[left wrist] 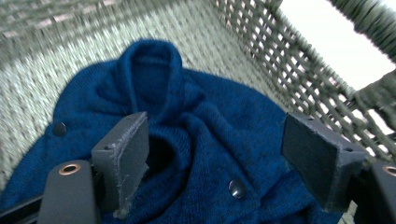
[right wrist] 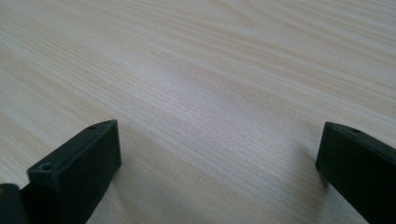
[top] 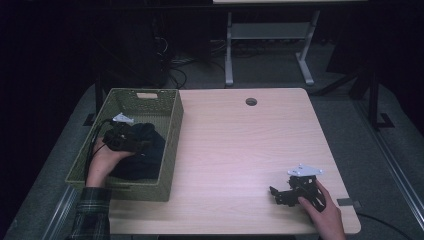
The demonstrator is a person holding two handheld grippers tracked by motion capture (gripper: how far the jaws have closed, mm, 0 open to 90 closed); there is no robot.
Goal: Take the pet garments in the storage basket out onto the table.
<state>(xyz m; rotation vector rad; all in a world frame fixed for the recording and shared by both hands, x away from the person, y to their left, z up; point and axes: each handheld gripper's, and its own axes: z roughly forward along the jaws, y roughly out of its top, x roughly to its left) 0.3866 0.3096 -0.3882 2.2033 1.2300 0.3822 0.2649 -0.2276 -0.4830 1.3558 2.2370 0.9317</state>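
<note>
From the high view the garment [top: 145, 150] in the basket [top: 172, 145] reads as a dark heap. The left gripper view shows far more: it is a blue knit [left wrist: 196, 140] with a collar fold at 12 o'clock and dark round buttons [left wrist: 236, 188], one at about 5 o'clock between the jaws and another [left wrist: 59, 129] at 9 o'clock.

The left gripper [top: 127, 139] is inside the basket, at 9 o'clock on the table, its jaws spread wide just over the knit with nothing pinched between them; in its own view the pads [left wrist: 123, 158] straddle a fold of the collar. Whether they touch the cloth I cannot tell. The left hand [top: 102, 165] comes in over the basket's near wall, a plaid sleeve [top: 92, 210] behind it.

The right gripper [top: 290, 192] sits low over the table [top: 240, 150] at 5 o'clock, held by the right hand [top: 322, 207], a grey plate [top: 304, 171] on top. Its own view shows bare pale wood grain [right wrist: 210, 93] between jaws spread far apart, gripping nothing.

A round hole [top: 251, 101] lies at 12 o'clock on the tabletop. The woven wall [left wrist: 303, 74] rises close on the knit's right side in the left gripper view. Beyond the table stand white legs [top: 229, 50] of another desk and tangled cables [top: 172, 65] on the floor.

The basket holds the knit, lying toward its near half, with bare weave at the far end.
</note>
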